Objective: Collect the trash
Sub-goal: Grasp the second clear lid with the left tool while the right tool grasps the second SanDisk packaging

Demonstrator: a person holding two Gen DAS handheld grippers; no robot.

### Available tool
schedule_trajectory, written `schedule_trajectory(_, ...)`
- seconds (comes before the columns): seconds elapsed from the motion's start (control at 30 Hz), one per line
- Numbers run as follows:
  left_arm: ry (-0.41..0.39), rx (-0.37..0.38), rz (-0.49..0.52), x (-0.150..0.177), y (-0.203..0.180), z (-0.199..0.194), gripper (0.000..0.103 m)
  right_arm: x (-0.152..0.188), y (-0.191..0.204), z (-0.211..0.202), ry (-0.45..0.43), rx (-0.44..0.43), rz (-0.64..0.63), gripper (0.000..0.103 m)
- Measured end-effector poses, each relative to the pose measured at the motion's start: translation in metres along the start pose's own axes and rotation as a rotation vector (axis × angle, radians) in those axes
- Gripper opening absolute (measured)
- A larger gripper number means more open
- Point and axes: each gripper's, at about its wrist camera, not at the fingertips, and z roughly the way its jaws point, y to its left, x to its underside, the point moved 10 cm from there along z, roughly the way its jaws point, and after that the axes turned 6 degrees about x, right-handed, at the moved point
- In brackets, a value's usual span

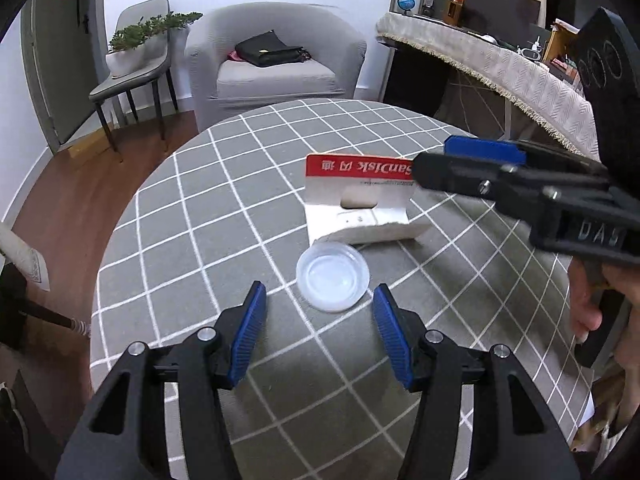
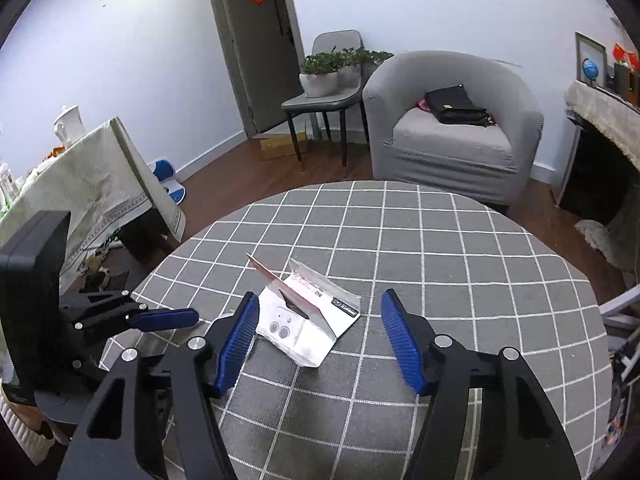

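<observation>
Checked tablecloth (image 1: 192, 216) is lying bare around the plastic lid (image 1: 332, 276) and opened card package (image 1: 360, 208); the right gripper (image 1: 448, 168) is crowding the package's upright flap.

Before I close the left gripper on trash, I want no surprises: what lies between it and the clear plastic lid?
Only bare checked tablecloth separates the left gripper from the clear plastic lid, seen in the left wrist view.
</observation>
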Motion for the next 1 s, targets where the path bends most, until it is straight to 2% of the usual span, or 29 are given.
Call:
schedule_trajectory(0.17,0.005,0.015,-0.008,-0.006,-0.003,0.009,0.057,-0.004,0.005,0.005,0.004,-0.017,-0.032,0.064)
schedule_trajectory(0.37,0.005,0.014,-0.009,-0.009,-0.006,0.014,0.054,-0.001,0.009,0.015,0.014,-0.033,-0.05,0.058)
schedule_trajectory(0.43,0.0,0.016,-0.008,-0.01,-0.007,0.015,0.052,0.001,0.01,0.019,0.023,-0.039,-0.054,0.052)
schedule_trajectory(0.5,-0.006,-0.003,0.007,-0.01,-0.007,0.016,0.043,0.003,0.012,0.022,0.035,-0.036,-0.069,0.049)
schedule_trajectory(0.53,-0.007,-0.004,0.004,-0.01,-0.006,0.015,0.042,0.003,0.014,0.023,0.038,-0.038,-0.072,0.049)
schedule_trajectory(0.77,0.0,0.031,0.012,-0.006,-0.004,0.01,0.042,-0.006,0.024,0.03,0.033,-0.067,-0.05,0.047)
schedule_trajectory(1.0,-0.027,0.039,-0.061,-0.004,0.021,-0.008,0.042,0.004,0.041,0.051,0.096,-0.052,-0.094,0.033)
